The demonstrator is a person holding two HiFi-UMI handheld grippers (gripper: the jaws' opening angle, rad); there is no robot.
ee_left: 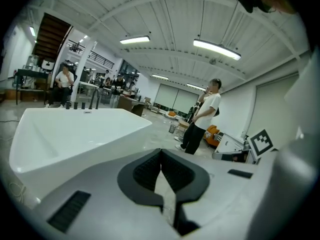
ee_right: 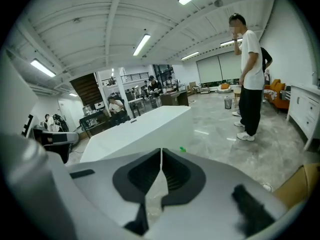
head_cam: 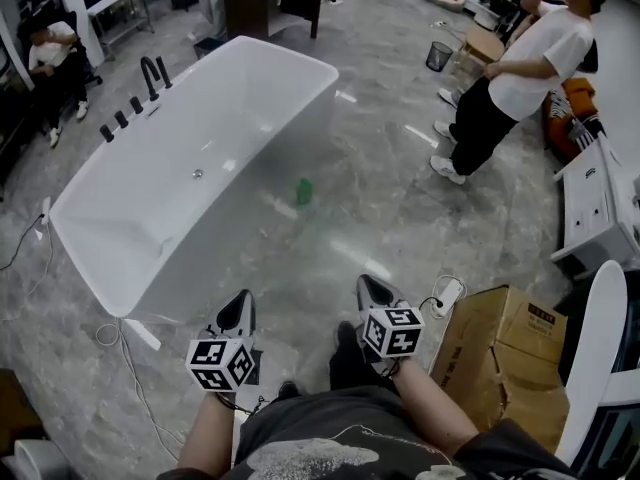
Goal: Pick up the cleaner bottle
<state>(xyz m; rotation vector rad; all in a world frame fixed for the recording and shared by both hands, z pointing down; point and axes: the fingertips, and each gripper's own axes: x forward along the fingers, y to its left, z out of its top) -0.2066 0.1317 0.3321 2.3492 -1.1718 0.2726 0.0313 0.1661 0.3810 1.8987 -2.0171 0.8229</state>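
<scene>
Tub (head_cam: 150,203) fills the left half of your head view. It is white, lies slantwise on the grey floor (head_cam: 380,183), and has a black faucet (head_cam: 152,76) on its far left rim. Beyond that corner a person (head_cam: 48,56) sits on a chair.

On the floor near the tub's right wall is the bottle (head_cam: 304,191), small and green. It is too small for you to tell whether it touches the wall, and it is well ahead of both your grippers.

Low in the view, your left gripper (head_cam: 242,300) points towards the tub's near end. Its own view shows the jaws clenched together with nothing between them. Your right gripper (head_cam: 366,286) sits beside it to the right, about level with it. Its jaws are likewise pressed together and empty. Looking along them, you see the bottle as a green speck at the foot of the tub.

Right of that gripper, a white power strip (head_cam: 447,296) lies on the floor next to a cardboard box (head_cam: 505,353). Farther off, at the upper right, another person (head_cam: 520,73) stands in a white shirt and dark trousers, with a black bin (head_cam: 438,56) on the floor near them.
</scene>
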